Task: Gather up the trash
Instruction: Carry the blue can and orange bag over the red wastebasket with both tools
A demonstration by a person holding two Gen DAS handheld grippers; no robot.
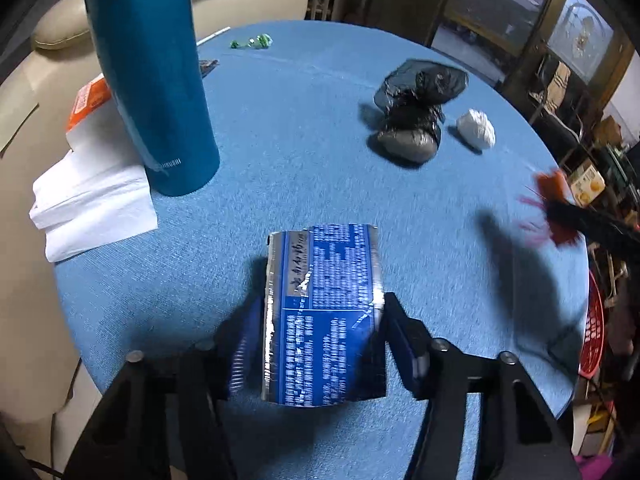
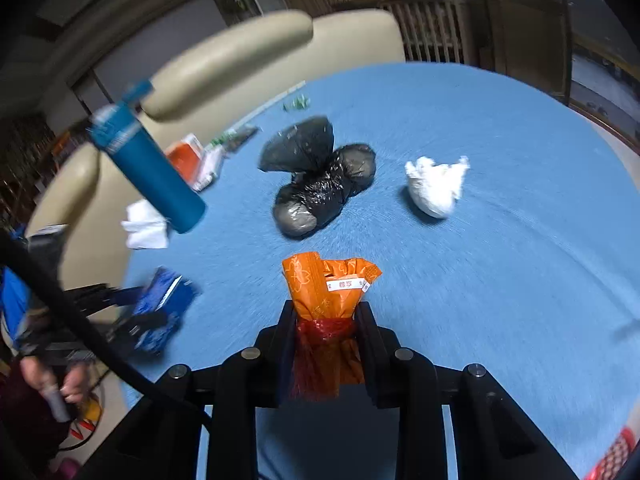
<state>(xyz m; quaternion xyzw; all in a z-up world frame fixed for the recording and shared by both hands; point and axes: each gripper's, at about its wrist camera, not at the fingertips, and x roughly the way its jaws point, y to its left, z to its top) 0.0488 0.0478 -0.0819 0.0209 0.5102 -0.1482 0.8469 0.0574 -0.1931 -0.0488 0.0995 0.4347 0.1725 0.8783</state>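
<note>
A blue foil packet point(image 1: 324, 280) with white print sits between the fingers of my left gripper point(image 1: 323, 303), and both pads press on its sides just above the blue tablecloth point(image 1: 280, 152). In the right wrist view the same packet point(image 2: 164, 304) shows at the left, held in that gripper. My right gripper point(image 2: 326, 309) is shut on an orange wrapper point(image 2: 328, 284) bunched with red netting. It shows blurred at the right edge of the left wrist view as the right gripper point(image 1: 560, 216). A black bag bundle point(image 1: 416, 120) point(image 2: 320, 184) and a white crumpled tissue point(image 1: 476, 128) point(image 2: 436, 188) lie further back.
A tall teal bottle point(image 1: 152, 80) stands at the left beside stacked white napkins point(image 1: 92, 208) and an orange-white pack point(image 1: 88, 100). A green wrapper point(image 1: 256, 43) lies at the far edge. A red basket point(image 1: 592, 332) sits below the table's right side. Beige seats point(image 2: 240, 52) ring the table.
</note>
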